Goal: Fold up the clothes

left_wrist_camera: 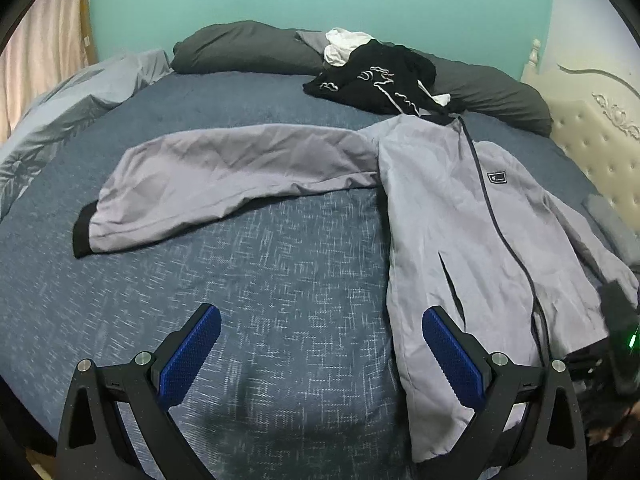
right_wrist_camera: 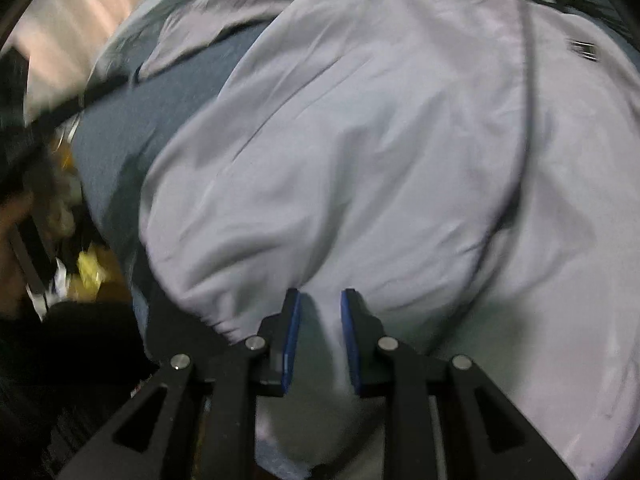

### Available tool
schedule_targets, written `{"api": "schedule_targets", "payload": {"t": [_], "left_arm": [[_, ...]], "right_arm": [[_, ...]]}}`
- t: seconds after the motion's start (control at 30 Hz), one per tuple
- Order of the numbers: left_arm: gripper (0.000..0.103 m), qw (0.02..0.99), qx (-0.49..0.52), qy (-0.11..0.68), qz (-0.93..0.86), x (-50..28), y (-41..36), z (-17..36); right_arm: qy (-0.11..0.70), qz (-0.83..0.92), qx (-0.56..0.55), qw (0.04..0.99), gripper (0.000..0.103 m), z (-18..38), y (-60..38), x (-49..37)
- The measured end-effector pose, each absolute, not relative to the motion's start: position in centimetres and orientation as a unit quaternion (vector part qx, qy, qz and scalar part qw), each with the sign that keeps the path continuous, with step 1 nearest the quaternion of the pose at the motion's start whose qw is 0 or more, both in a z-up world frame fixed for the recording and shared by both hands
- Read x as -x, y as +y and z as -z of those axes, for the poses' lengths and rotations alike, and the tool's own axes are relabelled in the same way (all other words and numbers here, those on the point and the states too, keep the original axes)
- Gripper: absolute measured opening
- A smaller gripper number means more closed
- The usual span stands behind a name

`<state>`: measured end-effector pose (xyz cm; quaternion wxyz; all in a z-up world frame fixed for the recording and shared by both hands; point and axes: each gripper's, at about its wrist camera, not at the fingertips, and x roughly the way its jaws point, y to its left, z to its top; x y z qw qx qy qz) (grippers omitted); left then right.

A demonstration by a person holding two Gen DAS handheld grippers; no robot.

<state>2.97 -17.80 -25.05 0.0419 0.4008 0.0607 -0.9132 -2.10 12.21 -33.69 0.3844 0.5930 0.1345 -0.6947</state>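
Note:
A light grey zip jacket lies face up on the blue bed cover. One sleeve with a black cuff stretches out to the left. My left gripper hovers open above the bed beside the jacket's lower left edge, nothing between its blue pads. In the right wrist view the jacket fills the frame. My right gripper points steeply down with its jaws narrow, and the cloth near the hem bunches and creases toward the pads, pinched between them.
A black and white garment pile lies at the back against dark grey pillows. A cream tufted headboard stands at right. A grey quilt is heaped at left. Clutter on the floor shows beside the bed.

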Motion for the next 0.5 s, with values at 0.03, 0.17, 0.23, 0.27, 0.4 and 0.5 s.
{"api": "schedule_targets", "payload": {"t": [0.03, 0.17, 0.23, 0.27, 0.4, 0.5], "left_arm": [[0.103, 0.042, -0.402, 0.056, 0.913, -3.0, -17.7, 24.8], [0.103, 0.040, -0.399, 0.046, 0.915, -2.6, -17.4, 23.4], [0.103, 0.035, -0.400, 0.042, 0.915, -1.9, -16.8, 23.0], [0.103, 0.032, -0.401, 0.040, 0.915, -1.5, -16.4, 22.8], [0.103, 0.018, -0.403, 0.033, 0.914, 0.2, -14.9, 22.6], [0.103, 0.016, -0.403, 0.038, 0.914, 1.8, -14.2, 22.8]], "right_arm": [[0.147, 0.693, -0.590, 0.388, 0.021, 33.7, 11.9, 1.6], [0.135, 0.691, -0.591, 0.393, 0.021, 33.1, 12.5, 1.9], [0.119, 0.699, -0.588, 0.389, 0.021, 32.6, 13.2, 2.6], [0.115, 0.701, -0.588, 0.387, 0.021, 32.6, 13.5, 2.9], [0.110, 0.700, -0.588, 0.390, 0.021, 32.6, 14.5, 3.8], [0.081, 0.710, -0.576, 0.396, 0.021, 31.4, 15.9, 5.2]]}}
